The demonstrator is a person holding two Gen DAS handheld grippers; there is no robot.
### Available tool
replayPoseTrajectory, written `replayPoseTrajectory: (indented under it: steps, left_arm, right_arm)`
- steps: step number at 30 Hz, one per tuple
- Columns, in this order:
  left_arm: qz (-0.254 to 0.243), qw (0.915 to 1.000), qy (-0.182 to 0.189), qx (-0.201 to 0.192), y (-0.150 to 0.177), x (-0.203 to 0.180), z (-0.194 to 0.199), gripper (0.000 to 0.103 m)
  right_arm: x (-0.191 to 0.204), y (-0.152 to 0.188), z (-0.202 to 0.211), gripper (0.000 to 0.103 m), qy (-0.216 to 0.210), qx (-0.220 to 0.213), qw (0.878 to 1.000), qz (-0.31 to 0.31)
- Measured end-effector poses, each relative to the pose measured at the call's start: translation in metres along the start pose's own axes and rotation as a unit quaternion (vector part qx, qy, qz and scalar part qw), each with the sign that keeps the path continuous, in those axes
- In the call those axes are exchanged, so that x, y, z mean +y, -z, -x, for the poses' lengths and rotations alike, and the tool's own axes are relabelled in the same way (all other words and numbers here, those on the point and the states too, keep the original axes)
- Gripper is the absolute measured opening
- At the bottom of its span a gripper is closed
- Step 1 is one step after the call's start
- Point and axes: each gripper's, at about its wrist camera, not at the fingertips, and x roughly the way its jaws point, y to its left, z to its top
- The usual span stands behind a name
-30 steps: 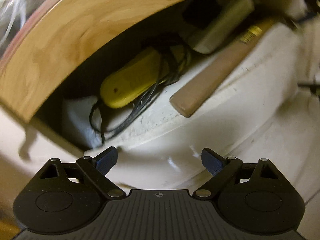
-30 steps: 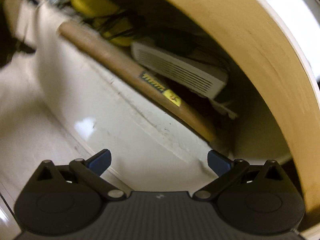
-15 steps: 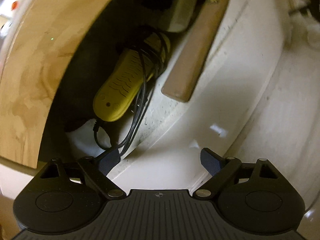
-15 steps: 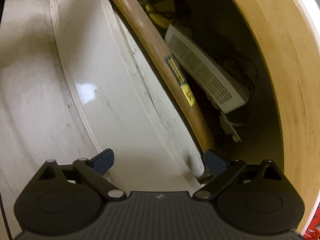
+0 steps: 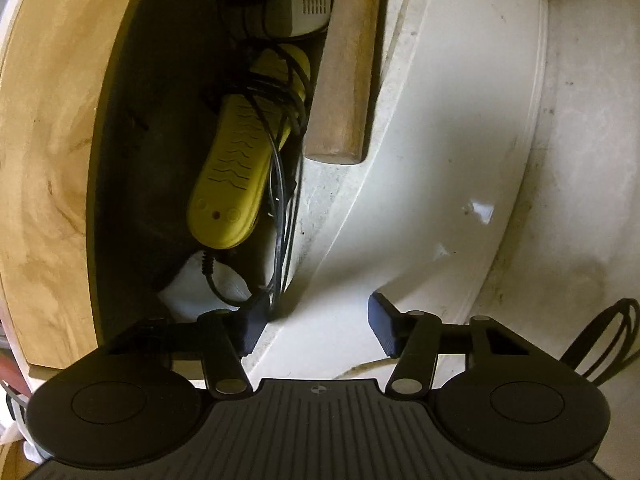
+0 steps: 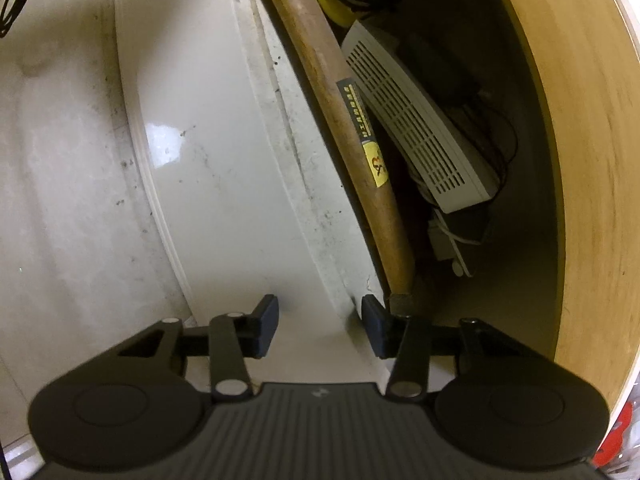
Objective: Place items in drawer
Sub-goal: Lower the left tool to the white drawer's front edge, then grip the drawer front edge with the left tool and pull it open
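A: Drawer front [image 5: 400,208], long axis?
B: Runs away from both grippers, between each pair of closing jaws; left gripper [image 5: 316,324] and right gripper [image 6: 320,326] equally near. Hammer handle [image 6: 320,60] inside, alongside the front.

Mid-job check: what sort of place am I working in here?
Probably a home junk or utility drawer under a wooden top: a wooden tool handle, a white vented router-like box and a yellow device wrapped in black cord lie inside.
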Motion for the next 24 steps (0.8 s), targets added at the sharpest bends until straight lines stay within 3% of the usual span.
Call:
replayPoseTrajectory:
  steps: [24]
  left_arm:
    - [-0.011,0.9999,0.003,0.002,0.014,-0.014,0.03,0.052]
  right_arm:
    - [0.022,0.014,0.037,0.046,-0.011,0.003,1.0,0.011]
